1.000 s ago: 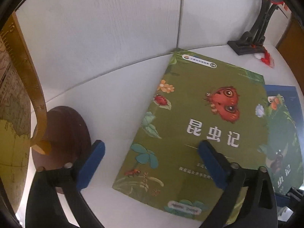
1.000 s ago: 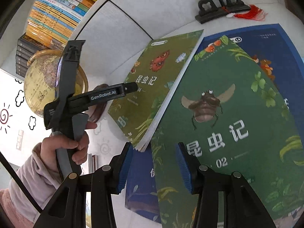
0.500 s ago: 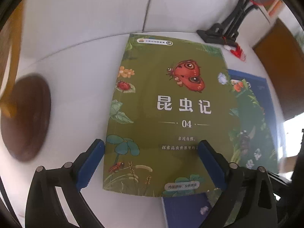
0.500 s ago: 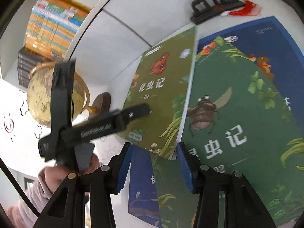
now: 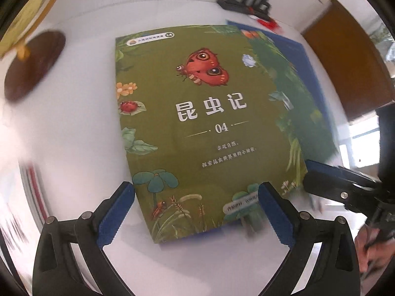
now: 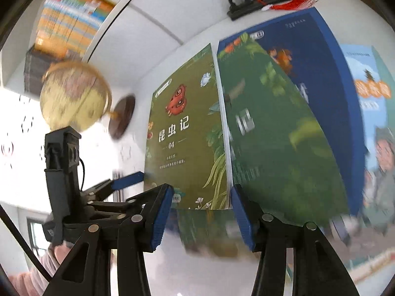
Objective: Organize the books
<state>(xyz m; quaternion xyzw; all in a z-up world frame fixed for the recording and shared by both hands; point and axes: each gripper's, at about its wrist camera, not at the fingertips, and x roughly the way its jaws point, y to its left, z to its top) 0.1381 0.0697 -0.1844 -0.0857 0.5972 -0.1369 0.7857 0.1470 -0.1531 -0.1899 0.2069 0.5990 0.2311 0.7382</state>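
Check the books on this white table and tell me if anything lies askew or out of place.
The books are not squared up. The olive book 04 lies skewed on top, partly covering a dark green book, which overlaps a blue book fanned out beneath. A light blue book lies further right. Nothing looks damaged or spilled.

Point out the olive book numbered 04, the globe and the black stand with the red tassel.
Olive book 04 [image 5: 197, 123]: left wrist view, middle of its cover.
Globe [image 6: 74, 93]: right wrist view, the ball's face.
Black stand [image 6: 256, 0]: right wrist view, its foot.
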